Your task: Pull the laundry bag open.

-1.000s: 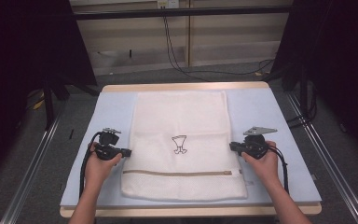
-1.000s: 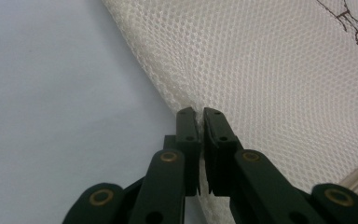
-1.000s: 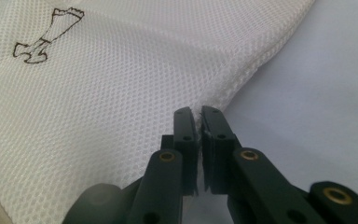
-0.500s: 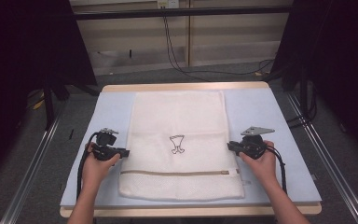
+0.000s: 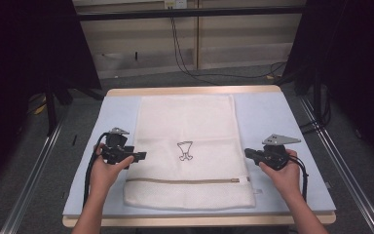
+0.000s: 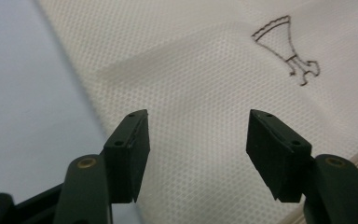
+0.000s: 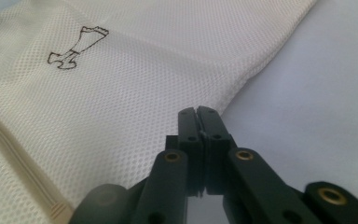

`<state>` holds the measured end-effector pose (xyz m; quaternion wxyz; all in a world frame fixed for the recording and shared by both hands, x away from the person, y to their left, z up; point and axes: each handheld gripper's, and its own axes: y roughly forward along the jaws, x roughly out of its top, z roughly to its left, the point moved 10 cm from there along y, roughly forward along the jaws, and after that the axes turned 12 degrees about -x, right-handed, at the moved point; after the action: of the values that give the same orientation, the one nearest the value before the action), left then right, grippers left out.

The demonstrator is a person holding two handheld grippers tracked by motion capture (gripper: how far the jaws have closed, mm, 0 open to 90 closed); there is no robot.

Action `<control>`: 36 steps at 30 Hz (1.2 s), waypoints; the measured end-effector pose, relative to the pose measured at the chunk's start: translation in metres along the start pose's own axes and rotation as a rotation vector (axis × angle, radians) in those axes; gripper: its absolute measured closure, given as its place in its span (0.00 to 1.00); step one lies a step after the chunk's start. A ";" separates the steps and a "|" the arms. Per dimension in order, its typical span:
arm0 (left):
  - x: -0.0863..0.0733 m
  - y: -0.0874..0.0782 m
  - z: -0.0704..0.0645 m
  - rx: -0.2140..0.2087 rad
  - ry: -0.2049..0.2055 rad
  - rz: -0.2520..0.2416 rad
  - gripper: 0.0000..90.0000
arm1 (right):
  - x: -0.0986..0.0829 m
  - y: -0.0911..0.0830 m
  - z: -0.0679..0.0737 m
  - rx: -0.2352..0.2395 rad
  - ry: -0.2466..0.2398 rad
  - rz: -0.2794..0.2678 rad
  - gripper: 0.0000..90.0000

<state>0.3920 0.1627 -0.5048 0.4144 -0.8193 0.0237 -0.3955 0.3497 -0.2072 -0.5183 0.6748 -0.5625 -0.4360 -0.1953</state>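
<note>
Mesh bag [image 5: 190, 146] lies flat mid-counter [image 5: 292, 117], long axis running away from the person, zipper [image 5: 185, 181] across the near end. Small printed figure [image 5: 185, 150] at centre. Left gripper [image 5: 141, 156], released, jaws apart over the bag's left edge. Right gripper [image 5: 248, 153], clenched on nothing, just beside the right edge.

A lab recording bay: black curtains [image 5: 24, 58] are hanging at both frame sides, cables [image 5: 185, 53] are trailing across grey carpet [image 5: 253, 78] at top, metal rails [image 5: 29, 190] are flanking the tabletop [image 5: 272, 112].
</note>
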 end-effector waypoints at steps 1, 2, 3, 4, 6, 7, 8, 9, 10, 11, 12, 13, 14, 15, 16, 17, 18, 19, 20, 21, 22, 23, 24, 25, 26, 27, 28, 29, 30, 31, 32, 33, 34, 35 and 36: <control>0.001 0.002 -0.004 -0.018 0.011 0.007 0.44 | -0.001 -0.002 0.002 0.005 -0.009 -0.001 1.00; 0.001 0.002 -0.004 -0.018 0.011 0.007 0.43 | -0.001 -0.002 0.002 0.005 -0.009 -0.001 1.00; 0.004 0.007 -0.010 -0.032 0.030 0.005 0.43 | -0.002 -0.007 0.005 0.020 -0.033 -0.011 1.00; 0.006 0.010 -0.014 -0.039 0.039 -0.009 0.42 | -0.003 -0.009 0.006 0.023 -0.040 -0.020 1.00; 0.011 0.016 -0.021 -0.071 0.079 -0.040 0.41 | -0.007 -0.015 0.010 0.042 -0.048 -0.022 1.00; 0.011 0.016 -0.021 -0.071 0.079 -0.040 0.41 | -0.007 -0.015 0.010 0.042 -0.048 -0.022 1.00; 0.011 0.018 -0.026 -0.071 0.092 -0.022 0.41 | -0.011 -0.021 0.013 0.053 -0.065 -0.029 1.00; 0.012 0.021 -0.029 -0.076 0.072 -0.034 0.41 | -0.013 -0.023 0.014 0.056 -0.072 -0.028 1.00; 0.012 0.022 -0.031 -0.082 0.078 -0.022 0.41 | -0.016 -0.025 0.016 0.071 -0.089 -0.026 1.00; 0.012 0.022 -0.031 -0.082 0.078 -0.022 0.41 | -0.016 -0.025 0.016 0.071 -0.089 -0.026 1.00; 0.012 0.024 -0.035 -0.082 0.095 -0.017 0.41 | -0.020 -0.026 0.018 0.074 -0.099 -0.027 1.00; 0.012 0.027 -0.041 -0.113 0.100 -0.015 0.41 | -0.027 -0.030 0.021 0.086 -0.115 -0.017 1.00; 0.013 0.030 -0.045 -0.122 0.097 -0.025 0.41 | -0.029 -0.031 0.021 0.091 -0.116 -0.020 1.00; 0.013 0.031 -0.048 -0.117 0.113 -0.014 0.41 | -0.031 -0.033 0.022 0.096 -0.113 -0.023 1.00; 0.013 0.031 -0.048 -0.117 0.113 -0.014 0.42 | -0.032 -0.035 0.022 0.097 -0.115 -0.023 1.00; 0.015 0.036 -0.057 -0.143 0.108 -0.021 0.42 | -0.033 -0.036 0.022 0.100 -0.112 -0.030 1.00; 0.016 0.039 -0.062 -0.167 0.099 -0.028 0.43 | -0.033 -0.037 0.022 0.101 -0.107 -0.032 1.00; 0.018 0.041 -0.067 -0.189 0.092 -0.036 0.45 | -0.033 -0.038 0.022 0.105 -0.106 -0.035 1.00; 0.018 0.045 -0.073 -0.215 0.079 -0.039 0.49 | -0.034 -0.038 0.022 0.099 -0.107 -0.031 1.00; 0.018 0.048 -0.077 -0.231 0.073 -0.026 0.51 | -0.034 -0.039 0.022 0.097 -0.112 -0.029 1.00; 0.017 0.051 -0.079 -0.232 0.072 -0.014 0.51 | -0.033 -0.038 0.023 0.091 -0.109 -0.033 1.00; 0.017 0.054 -0.083 -0.241 0.065 -0.004 0.54 | -0.034 -0.038 0.023 0.091 -0.109 -0.032 1.00; 0.018 0.057 -0.088 -0.257 0.058 -0.009 0.56 | -0.034 -0.038 0.024 0.093 -0.105 -0.029 1.00; 0.019 0.059 -0.093 -0.274 0.044 -0.006 0.57 | -0.034 -0.038 0.025 0.094 -0.104 -0.029 1.00; 0.019 0.059 -0.093 -0.274 0.044 -0.006 0.60 | -0.034 -0.038 0.025 0.096 -0.107 -0.026 1.00; 0.018 0.061 -0.097 -0.284 0.041 0.007 0.60 | -0.034 -0.038 0.025 0.096 -0.107 -0.026 1.00; 0.019 0.066 -0.106 -0.297 0.033 0.019 0.62 | -0.034 -0.038 0.024 0.093 -0.107 -0.027 1.00; 0.019 0.066 -0.106 -0.297 0.033 0.019 0.63 | -0.034 -0.038 0.024 0.093 -0.107 -0.027 1.00; 0.018 0.068 -0.110 -0.316 0.007 0.025 0.63 | -0.034 -0.037 0.023 0.087 -0.102 -0.025 1.00; 0.019 0.072 -0.118 -0.327 -0.018 0.026 0.65 | -0.034 -0.038 0.021 0.085 -0.091 -0.025 1.00; 0.020 0.074 -0.121 -0.335 -0.020 0.031 0.66 | -0.033 -0.038 0.020 0.089 -0.087 -0.024 1.00; 0.021 0.076 -0.125 -0.344 -0.026 0.031 0.67 | -0.033 -0.038 0.020 0.090 -0.086 -0.023 1.00; 0.021 0.078 -0.129 -0.355 -0.036 0.036 0.70 | -0.034 -0.039 0.020 0.097 -0.088 -0.021 1.00; 0.022 0.081 -0.133 -0.364 -0.039 0.037 0.71 | -0.034 -0.039 0.020 0.101 -0.085 -0.017 1.00; 0.022 0.081 -0.133 -0.364 -0.039 0.037 0.70 | -0.034 -0.039 0.020 0.101 -0.085 -0.017 1.00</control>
<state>0.3420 0.0143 -0.5014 0.2671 -0.8877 0.1019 -0.3609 0.2945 -0.2072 -0.5234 0.6815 -0.5316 -0.4784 -0.1548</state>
